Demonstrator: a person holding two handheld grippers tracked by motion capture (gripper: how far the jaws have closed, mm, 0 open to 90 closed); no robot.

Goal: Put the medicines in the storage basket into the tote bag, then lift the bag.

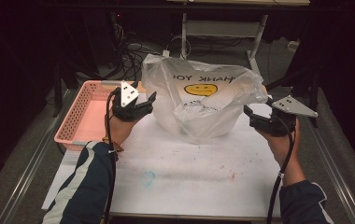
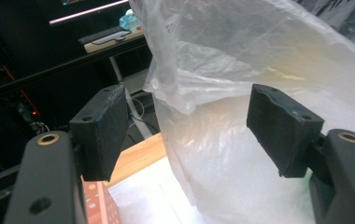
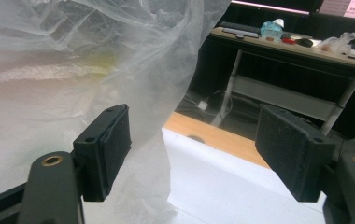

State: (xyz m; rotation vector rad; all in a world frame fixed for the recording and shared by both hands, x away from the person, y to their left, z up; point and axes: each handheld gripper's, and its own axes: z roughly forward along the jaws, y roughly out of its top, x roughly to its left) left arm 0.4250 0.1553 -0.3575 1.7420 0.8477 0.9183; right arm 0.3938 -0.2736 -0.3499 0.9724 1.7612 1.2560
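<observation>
A translucent white plastic bag [image 1: 203, 102] with a yellow smiley face and mirrored "THANK YOU" print stands open-topped on the white table [image 1: 189, 177]. My left gripper [image 1: 144, 91] is at the bag's left side, jaws open. In the left gripper view the bag [image 2: 241, 93] hangs between the spread jaws of that gripper [image 2: 185, 135], and neither pad presses it. My right gripper [image 1: 257, 110] is at the bag's right side, also open. In the right gripper view the bag's edge [image 3: 49, 70] drapes beside the left pad [image 3: 105, 149] of the gripper [image 3: 199, 149]; the gap holds nothing.
A pink perforated basket [image 1: 84, 112] sits at the table's left edge, just behind my left hand. Cables [image 1: 133, 51] lie on the floor beyond the table. A desk [image 3: 306, 46] with small items stands farther back. Paint stains mark the table's front area.
</observation>
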